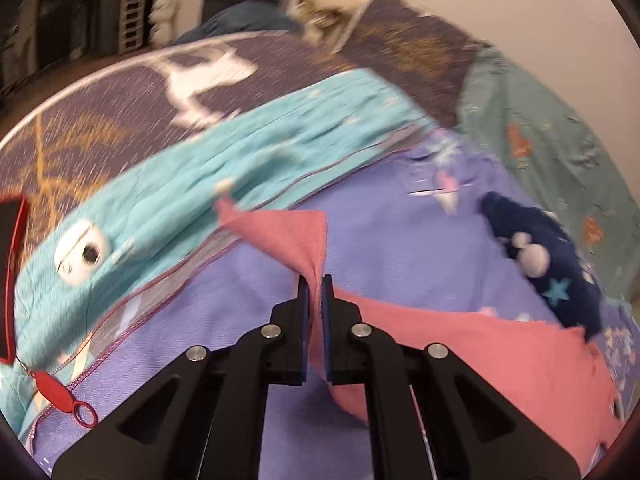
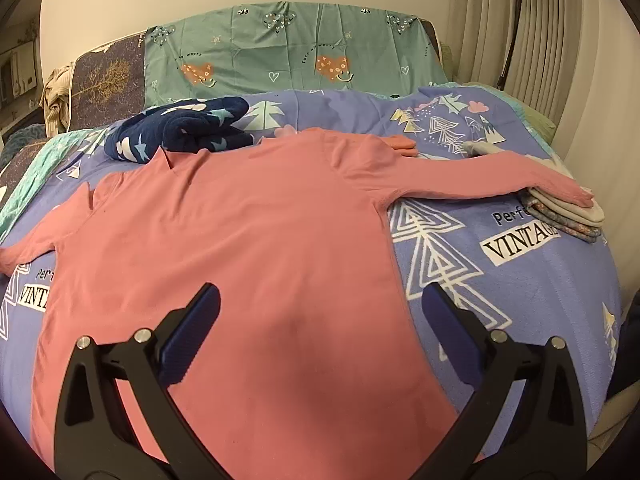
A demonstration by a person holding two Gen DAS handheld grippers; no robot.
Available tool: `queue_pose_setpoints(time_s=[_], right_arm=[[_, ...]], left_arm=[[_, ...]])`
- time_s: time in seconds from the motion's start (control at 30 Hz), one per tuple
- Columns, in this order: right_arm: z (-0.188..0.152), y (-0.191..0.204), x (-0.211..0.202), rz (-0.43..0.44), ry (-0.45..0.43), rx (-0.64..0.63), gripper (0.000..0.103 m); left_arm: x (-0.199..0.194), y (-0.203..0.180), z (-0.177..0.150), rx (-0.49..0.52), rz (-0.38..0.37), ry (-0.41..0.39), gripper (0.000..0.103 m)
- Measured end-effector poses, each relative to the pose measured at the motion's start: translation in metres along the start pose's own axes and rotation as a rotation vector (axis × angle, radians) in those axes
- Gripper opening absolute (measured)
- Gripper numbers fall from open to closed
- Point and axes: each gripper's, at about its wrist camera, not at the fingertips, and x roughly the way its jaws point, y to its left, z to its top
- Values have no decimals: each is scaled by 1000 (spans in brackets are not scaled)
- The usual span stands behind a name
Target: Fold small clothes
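A pink long-sleeved shirt [image 2: 240,240] lies spread flat on the purple patterned bedspread [image 2: 520,280], both sleeves stretched out sideways. In the left wrist view my left gripper [image 1: 316,284] is shut on the end of the shirt's left sleeve [image 1: 288,236], which stands up pinched between the blue pads. In the right wrist view my right gripper [image 2: 320,300] is open, hovering over the lower right side of the shirt's body; nothing is between its fingers. The shirt's right sleeve [image 2: 500,180] rests with its cuff on a small stack of folded clothes.
A rolled dark blue star-patterned garment [image 2: 180,132] lies behind the shirt's collar. Folded clothes [image 2: 568,216] are stacked at the right. A turquoise blanket [image 1: 192,168] with a small white device [image 1: 82,256] on it lies left. Green pillows [image 2: 296,56] line the headboard.
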Motion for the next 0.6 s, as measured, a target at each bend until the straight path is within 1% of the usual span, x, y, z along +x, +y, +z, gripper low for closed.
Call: queue_pose_setpoints(time_s=[0.1,0.17,0.23,0.27,0.3,0.33,0.4,0.43,0.5,0.53,0.57,0.6], right_arm=[[3,-1,2,24,-6,14,101],[5,-3,1,34,-12,21,101],[5,-8,0,36,-18,29,101],[5,-11,0,34,-18,36,101],[5,-15,1,32,-16,43,101],[6,-19,1,32,-13,53,101],[6,-29,2,28,-5,74,101],[6,-34,2,23,-3,84,101],[6,-43,2,9,-1,98,101],[6,-47,2,5,0,102,101],[6,-51,2,3,0,105,101],[6,-55,1,2,-1,106,101]], left_arm=[[-34,-65,6,120,-114,-58,5],[-57,-120,2,217,-213,-93,5],[-75,-181,-10,312,-309,-112,5],[-81,-205,-17,347,-353,-112,5],[-88,-238,-29,389,-418,-104,5],[-92,-257,-39,412,-458,-95,5],[-97,-300,-64,468,-553,-63,6],[-98,-325,-84,500,-611,-38,6],[-96,-356,-114,555,-670,-7,18],[-95,-371,-134,592,-681,11,40],[-92,-381,-150,618,-673,23,51],[-91,-385,-160,633,-667,33,51]])
